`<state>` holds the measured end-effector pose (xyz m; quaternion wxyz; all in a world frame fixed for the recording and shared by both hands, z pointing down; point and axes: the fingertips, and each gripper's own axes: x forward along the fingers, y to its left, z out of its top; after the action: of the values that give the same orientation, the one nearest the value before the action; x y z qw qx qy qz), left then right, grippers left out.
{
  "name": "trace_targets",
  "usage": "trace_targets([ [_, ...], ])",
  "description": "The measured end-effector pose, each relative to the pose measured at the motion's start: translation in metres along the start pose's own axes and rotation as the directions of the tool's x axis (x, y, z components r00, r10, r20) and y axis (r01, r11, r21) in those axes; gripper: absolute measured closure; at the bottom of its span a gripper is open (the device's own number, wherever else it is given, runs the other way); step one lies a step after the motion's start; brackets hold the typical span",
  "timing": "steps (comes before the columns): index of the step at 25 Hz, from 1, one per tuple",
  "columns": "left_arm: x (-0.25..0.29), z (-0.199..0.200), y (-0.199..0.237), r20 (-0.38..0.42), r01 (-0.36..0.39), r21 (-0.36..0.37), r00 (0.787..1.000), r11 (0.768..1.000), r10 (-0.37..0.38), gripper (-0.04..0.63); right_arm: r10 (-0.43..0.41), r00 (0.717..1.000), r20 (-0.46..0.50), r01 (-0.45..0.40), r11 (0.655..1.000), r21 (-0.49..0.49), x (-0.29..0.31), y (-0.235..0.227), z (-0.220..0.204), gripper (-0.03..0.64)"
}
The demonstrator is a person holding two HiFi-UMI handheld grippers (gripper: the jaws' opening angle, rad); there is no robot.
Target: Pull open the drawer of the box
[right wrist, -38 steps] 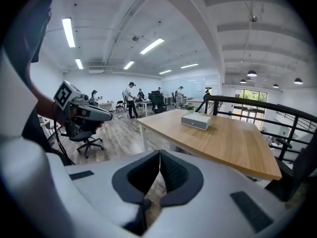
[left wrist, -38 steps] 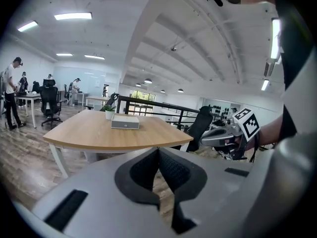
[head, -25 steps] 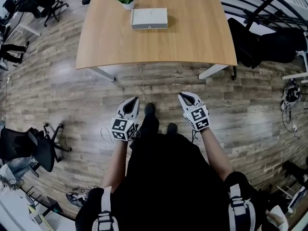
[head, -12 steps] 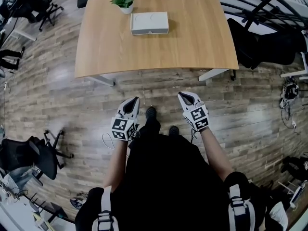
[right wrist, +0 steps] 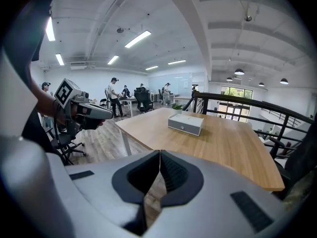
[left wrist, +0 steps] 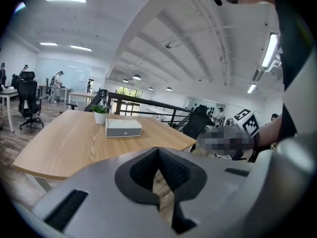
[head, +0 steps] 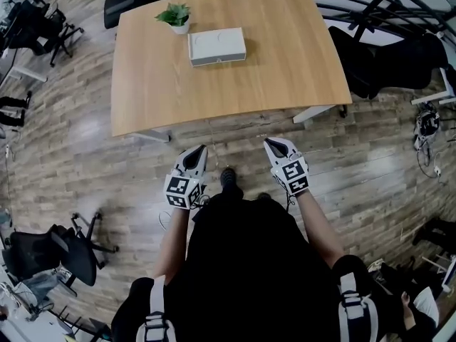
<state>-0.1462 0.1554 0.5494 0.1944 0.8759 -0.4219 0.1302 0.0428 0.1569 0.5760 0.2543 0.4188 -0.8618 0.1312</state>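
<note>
Short of the table [head: 285,63], the person has walked closer; box [head: 217,46] still beyond reach, drawer not yet pulled. Jaws of left gripper [head: 198,150] and right gripper [head: 274,144] closed, empty.

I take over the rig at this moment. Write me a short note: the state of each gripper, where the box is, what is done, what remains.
Left gripper: jaws shut, empty, over the floor short of the table.
Right gripper: the same.
Box: on the table's far part, beside a potted plant; its drawer looks closed.
Done: nothing.
Left: reach the box, grip the drawer front, pull it open.
</note>
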Motion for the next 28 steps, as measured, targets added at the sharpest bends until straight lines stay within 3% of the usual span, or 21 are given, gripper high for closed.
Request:
trace_targets([
  [9, 0.014, 0.019, 0.028, 0.01, 0.046, 0.041, 0.999, 0.998, -0.046, 0.572, -0.051, 0.999, 0.011, 0.051, 0.999, 0.019, 0.02, -0.003, 0.017, 0.592],
  [28, 0.013, 0.017, 0.049, 0.002, 0.106, 0.033, 0.994, 0.994, -0.106, 0.572, -0.117, 0.993, -0.004, 0.117, 0.992, 0.041, 0.026, 0.009, 0.021, 0.592],
])
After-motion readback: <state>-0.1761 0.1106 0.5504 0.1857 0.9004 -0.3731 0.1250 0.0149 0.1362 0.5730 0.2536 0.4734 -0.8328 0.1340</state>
